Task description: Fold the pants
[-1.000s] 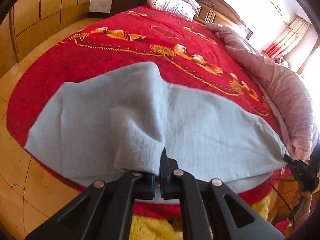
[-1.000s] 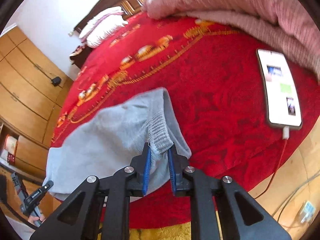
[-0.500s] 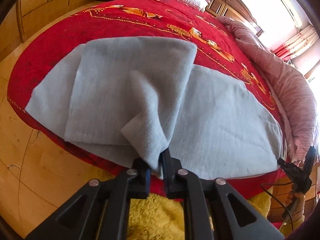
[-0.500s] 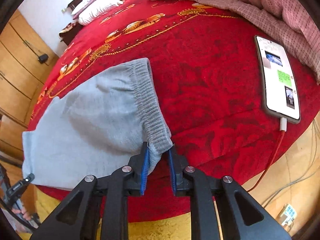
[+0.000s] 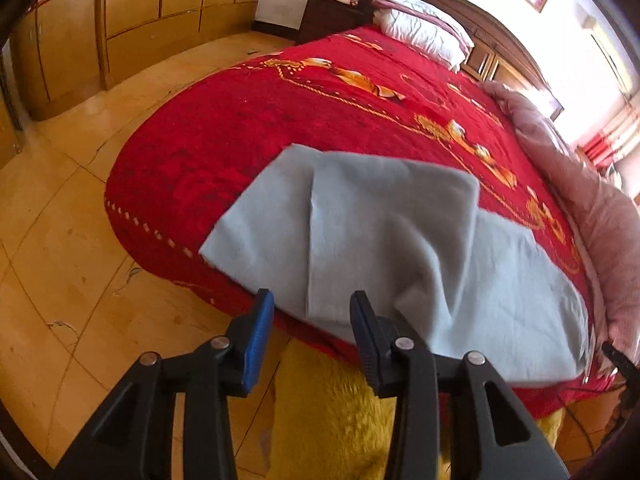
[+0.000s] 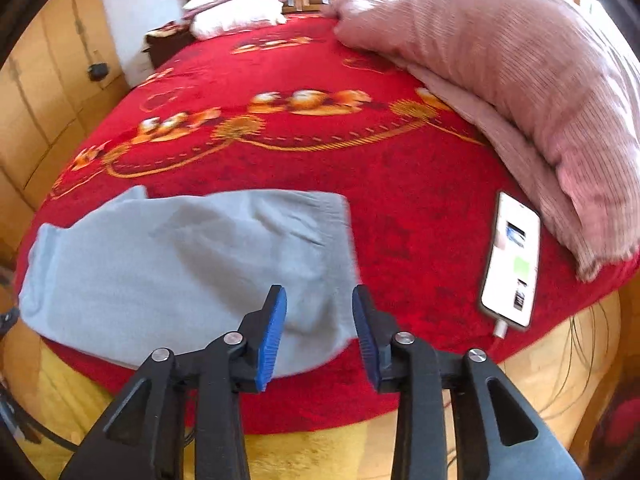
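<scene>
Light grey pants [image 5: 384,240] lie folded lengthwise on the near edge of a red bedspread [image 5: 248,132]. A loose fold of cloth drapes over the right finger of my left gripper [image 5: 312,320], which is open and holds nothing. In the right wrist view the pants [image 6: 168,264] lie flat with the ribbed waistband at their right end. My right gripper [image 6: 320,320] is open just above the waistband's near corner, empty.
A phone [image 6: 512,260] on a charging cable lies on the bed right of the pants. A pink quilt [image 6: 520,80] is piled along the bed's right side. Pillows [image 5: 420,32] sit at the headboard. A yellow rug [image 5: 332,412] and wooden floor lie below the bed edge.
Both grippers have opened and let go of the pants. The pants now lie folded on the bed edge. Both grippers have drawn back a little.
</scene>
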Demonstrator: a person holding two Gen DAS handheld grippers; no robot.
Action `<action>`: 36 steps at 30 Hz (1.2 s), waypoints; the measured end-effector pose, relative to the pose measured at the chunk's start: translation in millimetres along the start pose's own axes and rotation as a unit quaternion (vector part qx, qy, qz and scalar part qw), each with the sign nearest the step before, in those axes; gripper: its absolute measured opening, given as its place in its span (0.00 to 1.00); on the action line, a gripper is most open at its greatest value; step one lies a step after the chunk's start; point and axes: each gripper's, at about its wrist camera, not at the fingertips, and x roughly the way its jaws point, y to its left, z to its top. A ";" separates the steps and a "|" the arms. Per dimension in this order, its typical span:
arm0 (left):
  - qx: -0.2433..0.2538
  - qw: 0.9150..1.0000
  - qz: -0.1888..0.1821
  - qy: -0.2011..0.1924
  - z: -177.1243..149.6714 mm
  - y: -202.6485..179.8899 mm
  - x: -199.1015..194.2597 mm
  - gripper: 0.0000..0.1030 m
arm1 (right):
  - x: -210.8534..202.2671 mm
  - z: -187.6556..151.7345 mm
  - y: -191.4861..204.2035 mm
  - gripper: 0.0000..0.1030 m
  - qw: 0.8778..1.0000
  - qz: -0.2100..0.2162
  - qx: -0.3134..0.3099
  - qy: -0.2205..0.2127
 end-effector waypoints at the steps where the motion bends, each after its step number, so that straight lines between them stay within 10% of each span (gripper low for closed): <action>1: 0.000 1.000 0.002 0.000 3.5 1.0 5.2 0.40 | 2.6 0.8 7.8 0.35 1.000 0.007 -0.008 0.002; 18: 0.067 0.998 0.005 -0.005 25.1 -33.3 60.5 0.41 | 68.7 -35.4 62.9 0.36 0.994 0.040 -0.036 0.094; 23: 0.075 0.997 0.009 -0.004 24.4 -43.3 62.1 0.07 | 68.8 -38.1 60.8 0.38 0.994 0.048 -0.029 0.089; 36: 0.062 0.994 0.088 -0.021 69.4 4.7 22.7 0.03 | 69.6 -38.1 62.1 0.38 0.994 0.048 -0.035 0.087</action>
